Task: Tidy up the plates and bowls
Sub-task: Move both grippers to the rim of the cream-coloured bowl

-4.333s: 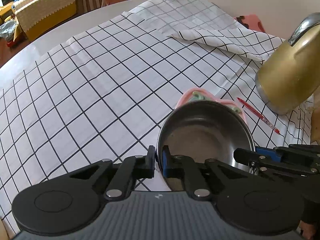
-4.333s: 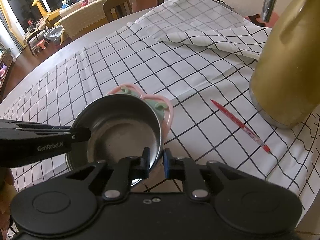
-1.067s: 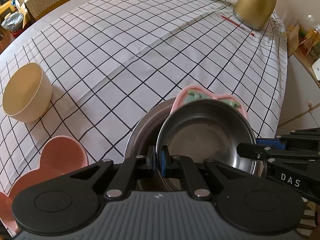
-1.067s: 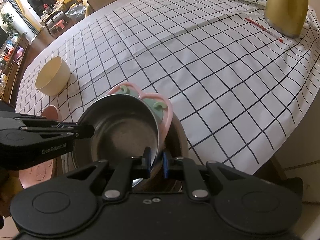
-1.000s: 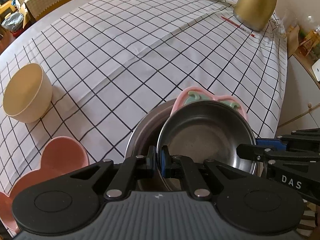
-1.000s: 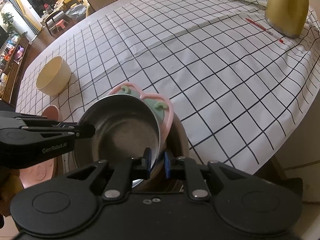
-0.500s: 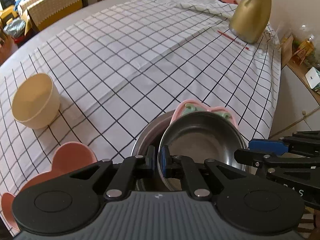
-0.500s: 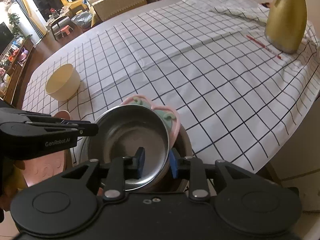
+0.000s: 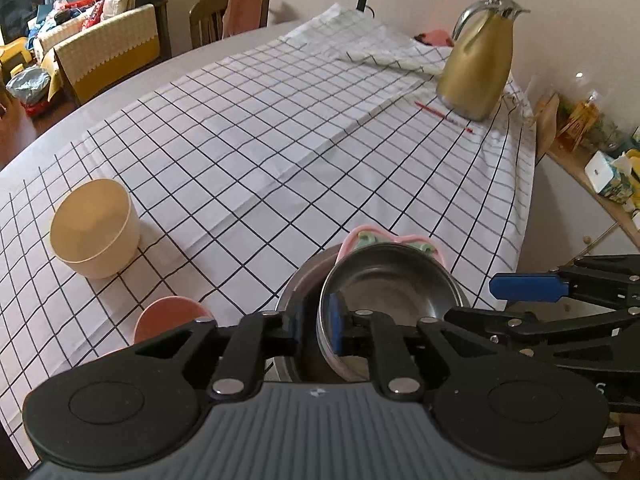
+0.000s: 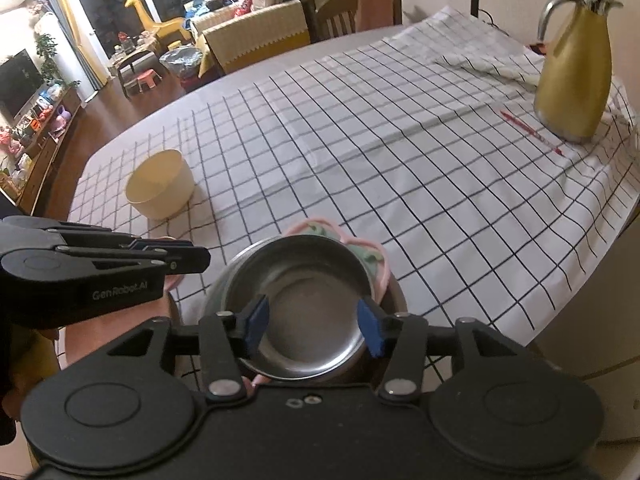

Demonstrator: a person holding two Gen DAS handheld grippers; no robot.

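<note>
Left wrist: our left claw (image 9: pixel 316 326) slightly parted astride the steel bowl (image 9: pixel 394 280) rim, bowl nested in a larger one near the cream bowl (image 9: pixel 94 228) | Right wrist: our right claw (image 10: pixel 312 326) wide open, empty, flanking the steel bowl (image 10: pixel 304 304) | Handling: rigid, light, slick; we'd pinch the rim.

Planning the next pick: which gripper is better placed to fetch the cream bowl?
Left. The cream bowl sits off to the left gripper's side, nearer it. The right gripper hangs open around the steel bowl, farther across.
</note>
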